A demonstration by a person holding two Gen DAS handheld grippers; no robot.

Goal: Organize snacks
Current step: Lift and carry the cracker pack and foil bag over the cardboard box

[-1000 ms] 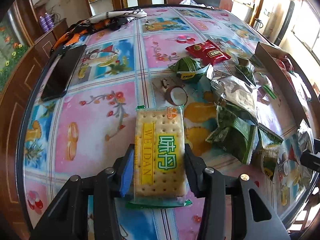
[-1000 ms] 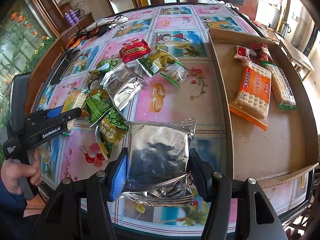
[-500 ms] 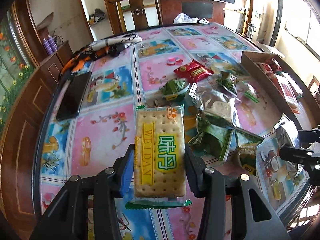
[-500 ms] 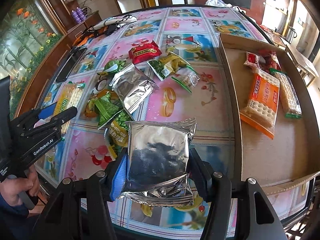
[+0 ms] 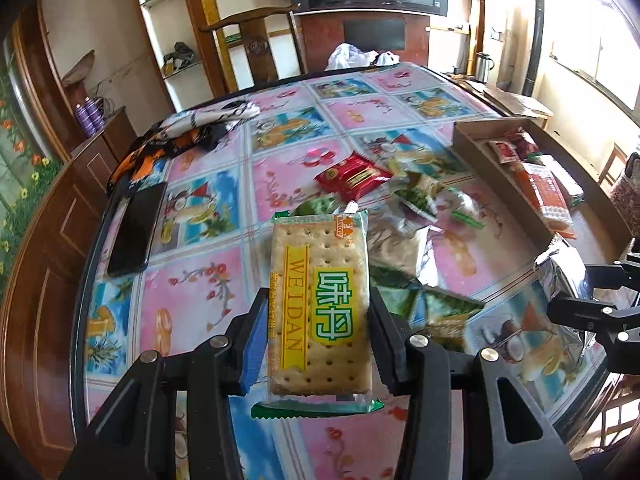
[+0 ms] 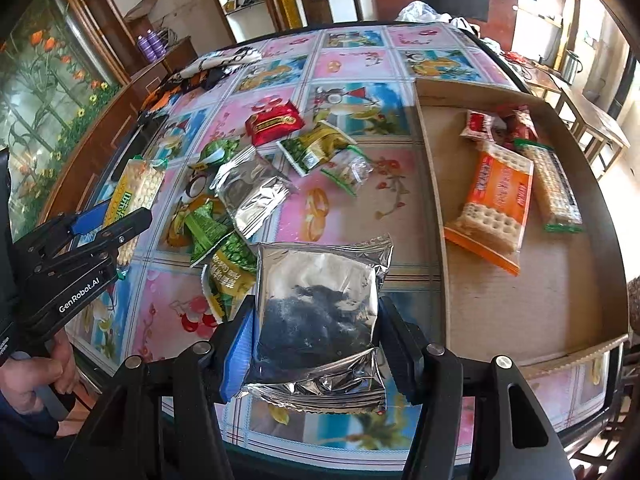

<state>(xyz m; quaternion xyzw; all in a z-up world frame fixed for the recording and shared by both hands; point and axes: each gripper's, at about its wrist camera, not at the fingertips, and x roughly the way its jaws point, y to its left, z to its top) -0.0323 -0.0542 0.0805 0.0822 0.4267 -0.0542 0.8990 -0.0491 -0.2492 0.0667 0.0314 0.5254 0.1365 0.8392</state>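
My left gripper (image 5: 318, 312) is shut on a yellow-and-green cracker pack (image 5: 320, 300), held lifted above the table; the same pack (image 6: 134, 196) shows in the right wrist view at the left, in that gripper (image 6: 106, 220). My right gripper (image 6: 316, 320) is shut on a silver foil snack bag (image 6: 320, 308), held just left of the cardboard tray (image 6: 444, 216). Loose snacks lie between: a red packet (image 6: 274, 122), green packets (image 6: 208, 226) and another silver bag (image 6: 252, 194). Inside the tray lie an orange cracker pack (image 6: 496, 204), a long cracker pack (image 6: 554, 188) and small red packets (image 6: 480, 122).
A black phone (image 5: 136, 226) lies near the table's left edge, with a patterned cloth (image 5: 192, 136) behind it. A wooden chair (image 5: 256, 36) and shelves stand beyond the table. A person's hand (image 6: 32, 376) grips the left tool's handle. The tray's near half is bare cardboard (image 6: 532, 304).
My left gripper has risen and tilted up with the cracker pack, so more of the room and tray shows. The right gripper and its silver bag have hardly moved.
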